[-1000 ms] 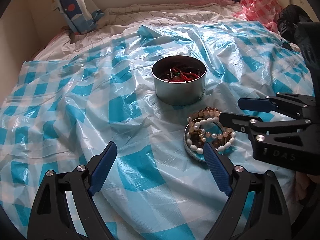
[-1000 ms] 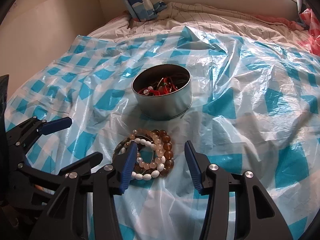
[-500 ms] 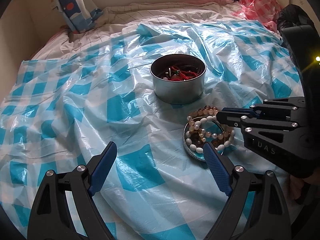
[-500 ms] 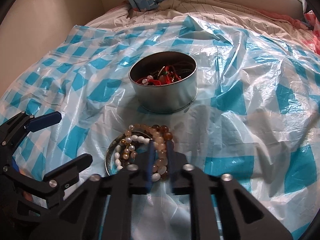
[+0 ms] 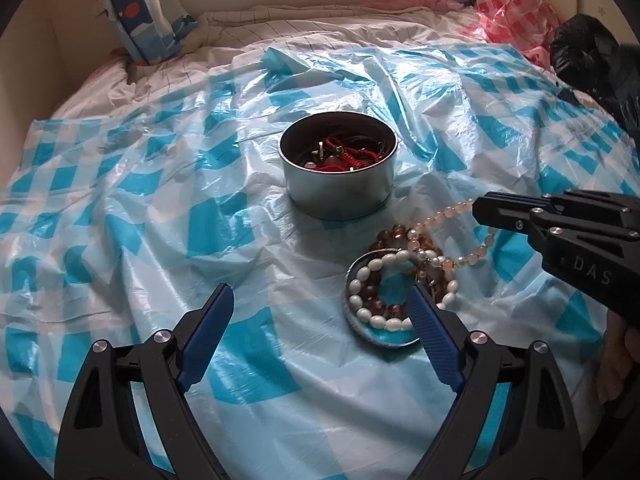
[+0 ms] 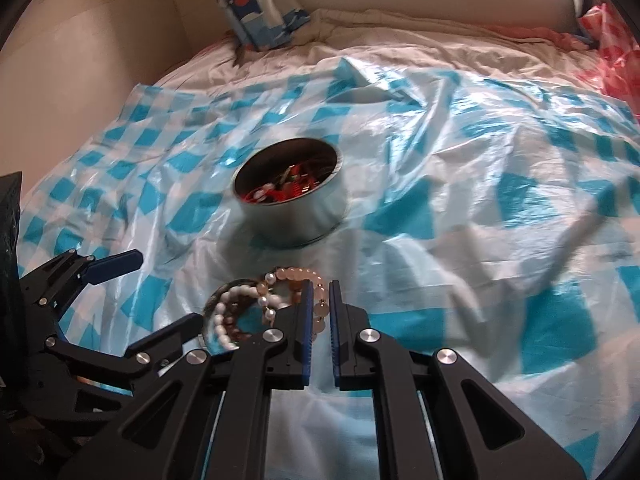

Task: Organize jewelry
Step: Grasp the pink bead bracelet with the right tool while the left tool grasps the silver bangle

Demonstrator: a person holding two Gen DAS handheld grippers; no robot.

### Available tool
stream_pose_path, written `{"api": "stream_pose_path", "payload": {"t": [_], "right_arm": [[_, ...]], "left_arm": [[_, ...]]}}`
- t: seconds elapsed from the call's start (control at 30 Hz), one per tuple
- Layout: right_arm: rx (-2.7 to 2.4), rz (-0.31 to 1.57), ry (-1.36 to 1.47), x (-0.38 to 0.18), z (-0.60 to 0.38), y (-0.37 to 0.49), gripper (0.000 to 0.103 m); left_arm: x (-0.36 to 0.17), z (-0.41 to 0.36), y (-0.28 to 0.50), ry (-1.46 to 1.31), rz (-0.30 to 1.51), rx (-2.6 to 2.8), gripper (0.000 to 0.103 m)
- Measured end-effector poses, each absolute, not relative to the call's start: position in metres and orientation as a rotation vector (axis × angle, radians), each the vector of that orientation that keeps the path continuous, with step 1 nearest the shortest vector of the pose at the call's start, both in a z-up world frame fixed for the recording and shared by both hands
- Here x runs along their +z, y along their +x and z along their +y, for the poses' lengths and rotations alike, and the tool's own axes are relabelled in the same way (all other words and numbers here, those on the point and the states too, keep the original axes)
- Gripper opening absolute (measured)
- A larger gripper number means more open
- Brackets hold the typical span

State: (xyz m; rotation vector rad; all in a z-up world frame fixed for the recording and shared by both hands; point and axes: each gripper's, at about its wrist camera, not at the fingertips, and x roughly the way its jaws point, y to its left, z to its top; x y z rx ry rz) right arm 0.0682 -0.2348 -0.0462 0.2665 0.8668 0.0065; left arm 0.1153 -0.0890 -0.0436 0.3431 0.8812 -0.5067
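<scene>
Here, the right gripper [image 6: 319, 312] had its blue-padded jaws drawn close together, pinching a pale pink bead bracelet [image 5: 466, 236] that hung as a partly lifted loop between the gripper tips and the heap of jewelry below. In the left wrist view the same strand ran from the black tips of the right gripper [image 5: 480, 210] down to the shallow round lid [image 5: 384, 342], where its lower end still lay among the other pieces. The lid rested on the blue-and-white checked plastic sheet [image 5: 132, 208] and held a white oval-bead bracelet [image 5: 366, 280] and a brown amber-like bead bracelet [image 5: 390, 234], the brown one spilling over the far rim. Just beyond the lid stood the round metal tin [image 5: 338, 194], upright and uncovered, containing red cord and other small pieces too tangled to identify. The left gripper [image 5: 320, 330] hovered with its jaws spread wide, holding nothing; its right-hand finger [image 5: 430, 340] overlapped the near edge of the lid in that view, though contact could not be determined. In the right wrist view the left gripper [image 6: 158, 292] appeared at lower left, likewise spread wide, near the lid [image 6: 210, 308]. A patterned pillow [image 5: 140, 12] leaned at the far left of the bed, and a pink checked bag [image 5: 508, 8] and a black bag [image 5: 588, 48] lay at the far right.
</scene>
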Motion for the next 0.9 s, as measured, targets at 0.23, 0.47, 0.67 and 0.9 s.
{"api": "stream_pose_path", "payload": {"t": [0.23,0.47,0.67,0.9], "right_arm": [[-0.047,0.886,0.266,-0.049,-0.247,0.068,0.008],[-0.045,0.903,0.273,-0.053,-0.248,0.069,0.008],[-0.048,0.918,0.274,-0.056,-0.248,0.071,0.008],[-0.061,0.972,0.267,-0.067,-0.248,0.075,0.009]], "left_arm": [[-0.055,-0.095,0.123,0.294,0.931,-0.551,0.057],[-0.063,-0.095,0.131,0.258,0.974,-0.558,0.042],[-0.066,-0.097,0.132,0.255,0.993,-0.563,0.021],[-0.054,-0.092,0.131,0.249,0.990,-0.593,0.001]]}}
